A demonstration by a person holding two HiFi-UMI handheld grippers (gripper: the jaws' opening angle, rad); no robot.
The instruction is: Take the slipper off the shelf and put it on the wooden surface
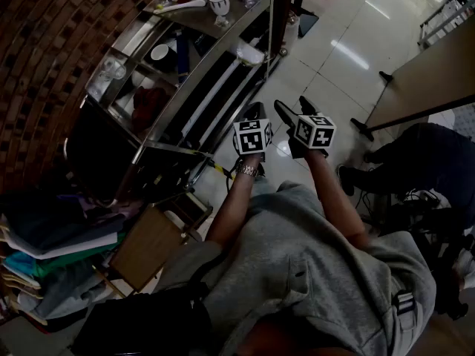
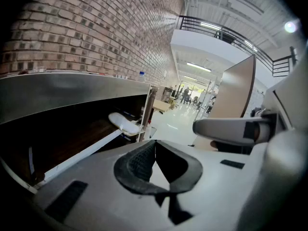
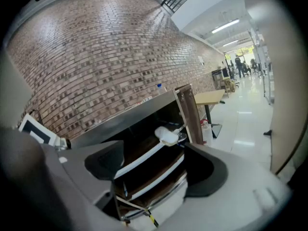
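Observation:
The white slipper (image 1: 249, 53) lies at the right end of a dark shelf board in the metal rack (image 1: 194, 73). It also shows in the left gripper view as the slipper (image 2: 124, 124), and in the right gripper view as the slipper (image 3: 168, 136). Both grippers hover in the air in front of the rack, well short of it. My left gripper (image 1: 256, 111) (image 2: 154, 146) is shut, its pads meeting at the tips with nothing held. My right gripper (image 1: 293, 108) (image 3: 154, 170) stands wide open and empty, framing the rack's shelves.
Cups and bottles (image 1: 218, 3) stand on the rack's top. A brick wall (image 1: 44, 35) runs behind it. A wooden board (image 1: 148, 247) and a pile of folded cloth (image 1: 52, 258) lie at lower left. A table (image 1: 430, 80) and a glossy tiled floor (image 1: 349, 35) are to the right.

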